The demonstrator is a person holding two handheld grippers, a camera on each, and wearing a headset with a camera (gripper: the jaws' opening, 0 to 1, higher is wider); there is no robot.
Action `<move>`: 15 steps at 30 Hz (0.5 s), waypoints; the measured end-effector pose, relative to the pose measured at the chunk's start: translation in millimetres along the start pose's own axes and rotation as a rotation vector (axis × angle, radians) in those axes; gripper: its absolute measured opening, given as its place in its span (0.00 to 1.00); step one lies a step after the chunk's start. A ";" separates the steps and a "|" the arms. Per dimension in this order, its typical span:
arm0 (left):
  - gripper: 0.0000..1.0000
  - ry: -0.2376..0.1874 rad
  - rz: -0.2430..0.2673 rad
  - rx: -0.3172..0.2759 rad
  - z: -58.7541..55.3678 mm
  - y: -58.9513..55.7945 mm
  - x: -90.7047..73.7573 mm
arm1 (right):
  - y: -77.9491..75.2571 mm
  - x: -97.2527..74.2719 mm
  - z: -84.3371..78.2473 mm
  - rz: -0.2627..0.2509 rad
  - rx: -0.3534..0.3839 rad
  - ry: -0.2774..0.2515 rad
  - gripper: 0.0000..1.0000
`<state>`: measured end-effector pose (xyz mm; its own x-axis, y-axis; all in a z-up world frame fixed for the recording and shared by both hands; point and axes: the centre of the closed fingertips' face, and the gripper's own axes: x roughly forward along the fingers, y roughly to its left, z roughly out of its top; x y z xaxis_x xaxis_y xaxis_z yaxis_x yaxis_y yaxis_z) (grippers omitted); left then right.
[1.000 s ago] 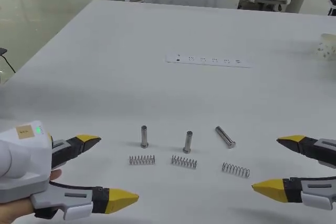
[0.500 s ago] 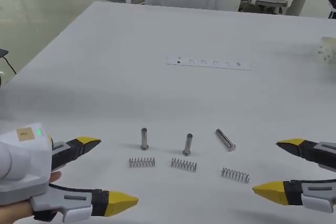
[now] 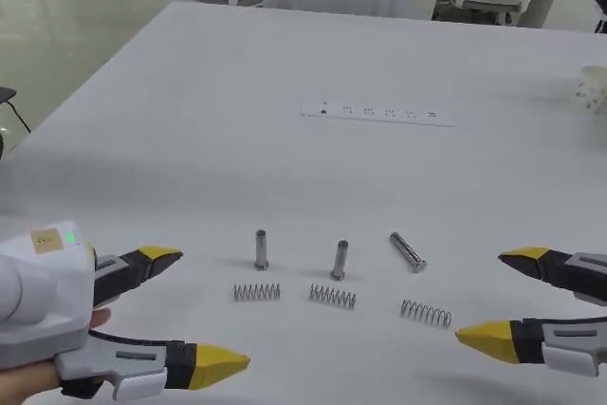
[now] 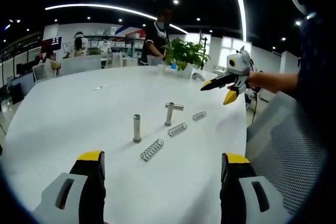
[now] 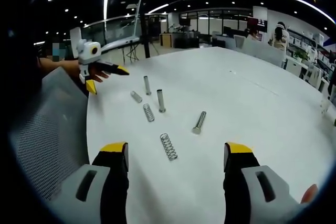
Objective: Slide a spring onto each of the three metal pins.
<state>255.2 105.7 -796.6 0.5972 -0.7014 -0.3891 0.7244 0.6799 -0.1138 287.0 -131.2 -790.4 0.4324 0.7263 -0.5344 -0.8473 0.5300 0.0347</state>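
The left gripper (image 3: 214, 306) is held over the near edge of the desk (image 3: 285, 64), left of the parts, with its jaws wide apart and nothing between them. The right gripper (image 3: 478, 295) is held in the same way at the right end of the row, jaws apart and empty.

Against the pictures of the preceding second, neither gripper is seen to be moved by any clear amount. The slight shift of the whole head view is put down to the camera.

Between the grippers, three pins are set in a row near the near edge. The left pin (image 3: 261, 248) and the middle pin (image 3: 340, 259) stand upright; the right pin (image 3: 407, 249) lies on its side. One spring lies flat just in front of each: the left spring (image 3: 257, 291), the middle spring (image 3: 332, 296) and the right spring (image 3: 425, 312). All six parts are found where they were; none is touched and no pin is threaded.

The task is therefore judged not yet begun, with all three springs still to be fitted. The right pin is expected to need standing up, or holding in one gripper, before its spring can be slid on.
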 end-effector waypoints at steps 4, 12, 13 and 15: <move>0.88 -0.002 0.001 -0.001 0.3 0.0 -0.3 | -3.3 3.4 2.5 -0.006 -0.009 0.011 0.73; 0.88 -0.002 0.002 -0.003 1.0 0.1 -0.5 | -10.8 13.6 6.4 -0.014 -0.030 0.042 0.71; 0.88 -0.002 0.002 -0.003 1.0 0.0 -0.5 | -11.4 14.7 6.7 -0.014 -0.038 0.048 0.71; 0.88 -0.001 0.002 -0.002 0.9 -0.2 -0.5 | -14.2 17.3 8.6 -0.018 -0.042 0.057 0.70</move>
<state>255.1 105.7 -795.7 0.5986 -0.7005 -0.3885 0.7226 0.6815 -0.1155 309.2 -122.4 -792.9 0.4303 0.6900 -0.5820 -0.8523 0.5229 -0.0103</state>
